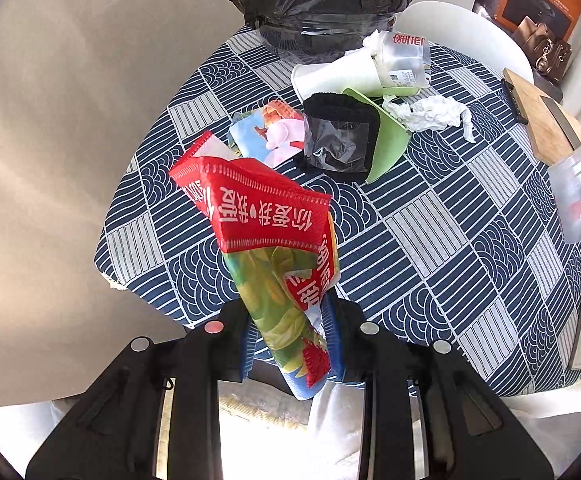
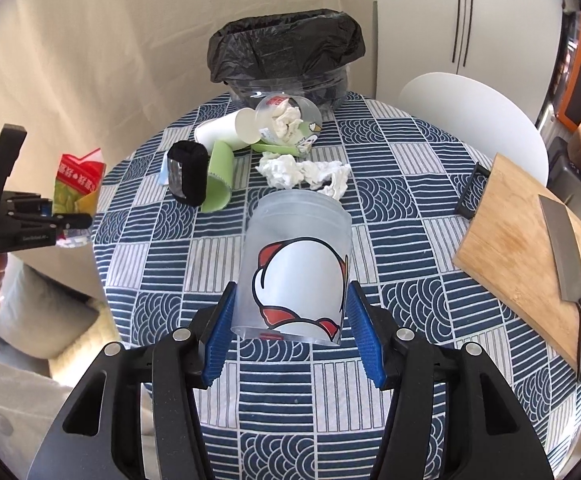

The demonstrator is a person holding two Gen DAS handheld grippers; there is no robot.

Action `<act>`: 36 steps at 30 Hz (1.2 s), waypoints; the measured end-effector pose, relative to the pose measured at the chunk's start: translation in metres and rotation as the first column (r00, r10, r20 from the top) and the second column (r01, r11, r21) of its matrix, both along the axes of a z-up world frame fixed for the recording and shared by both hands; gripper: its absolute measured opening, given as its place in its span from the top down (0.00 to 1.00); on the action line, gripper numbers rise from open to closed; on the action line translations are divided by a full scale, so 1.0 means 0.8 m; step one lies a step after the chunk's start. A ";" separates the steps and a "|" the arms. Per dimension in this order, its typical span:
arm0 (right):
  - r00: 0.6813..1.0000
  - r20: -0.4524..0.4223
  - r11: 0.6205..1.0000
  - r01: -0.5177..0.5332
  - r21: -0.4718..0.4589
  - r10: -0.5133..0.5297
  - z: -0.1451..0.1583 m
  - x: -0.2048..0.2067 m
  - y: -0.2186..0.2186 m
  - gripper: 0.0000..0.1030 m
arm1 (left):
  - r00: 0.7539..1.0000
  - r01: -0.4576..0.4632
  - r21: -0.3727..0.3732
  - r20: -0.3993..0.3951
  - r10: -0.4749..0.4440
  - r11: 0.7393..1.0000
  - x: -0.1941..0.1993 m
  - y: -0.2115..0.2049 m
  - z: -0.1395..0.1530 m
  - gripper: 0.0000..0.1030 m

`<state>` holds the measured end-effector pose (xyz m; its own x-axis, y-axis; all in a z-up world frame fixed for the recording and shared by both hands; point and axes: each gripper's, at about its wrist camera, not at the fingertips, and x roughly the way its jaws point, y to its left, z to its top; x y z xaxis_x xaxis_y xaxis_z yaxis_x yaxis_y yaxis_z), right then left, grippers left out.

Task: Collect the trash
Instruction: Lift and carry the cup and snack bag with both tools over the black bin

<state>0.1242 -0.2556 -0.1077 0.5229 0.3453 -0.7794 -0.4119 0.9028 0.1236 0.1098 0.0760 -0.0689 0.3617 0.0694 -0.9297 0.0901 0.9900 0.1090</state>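
left of the bin (image 2: 286,60), off the table's (image 2: 410,208) edge, the left gripper (image 1: 290,336) holds its pads narrowly pinched on a red and green snack wrapper (image 1: 266,232) (crumpled, its top flopping over). nearer the bin, on the blue patterned cloth, lie a picture wrapper (image 1: 270,132), a black-edged clear packet (image 1: 338,136) leaning in a green sleeve (image 1: 386,136), a white paper cup (image 2: 222,128) on its side and a clear cup stuffed with tissue (image 2: 290,120). a crumpled tissue (image 2: 302,172) sits in front of the bin. below it, the right gripper (image 2: 290,328) has its blue pads half spread on a frosted plastic cup (image 2: 294,264), lifted clear of the cloth. right of the bin, a knife (image 2: 566,256) rests on a wooden cutting board (image 2: 510,248).
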 end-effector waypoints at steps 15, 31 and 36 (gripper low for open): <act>0.995 0.073 0.996 0.057 0.064 -0.062 0.042 -0.016 -0.017 0.51 | 0.998 -0.028 -0.008 0.058 0.029 1.000 0.045 0.026 0.045 0.71; 0.981 0.167 0.993 0.089 0.081 -0.102 0.112 0.081 0.040 0.49 | 0.978 0.146 -0.012 0.154 -0.143 0.989 0.179 0.056 0.115 0.71; 0.971 0.203 0.990 0.112 0.083 -0.126 0.136 0.121 0.064 0.49 | 0.960 0.213 0.001 0.184 -0.210 0.977 0.222 0.057 0.130 0.71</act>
<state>0.2212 -0.2043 0.0014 0.7108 0.3210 -0.6259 -0.3253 0.9390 0.1121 0.2872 0.1218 0.0352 0.5293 -0.0438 -0.8473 0.2783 0.9524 0.1246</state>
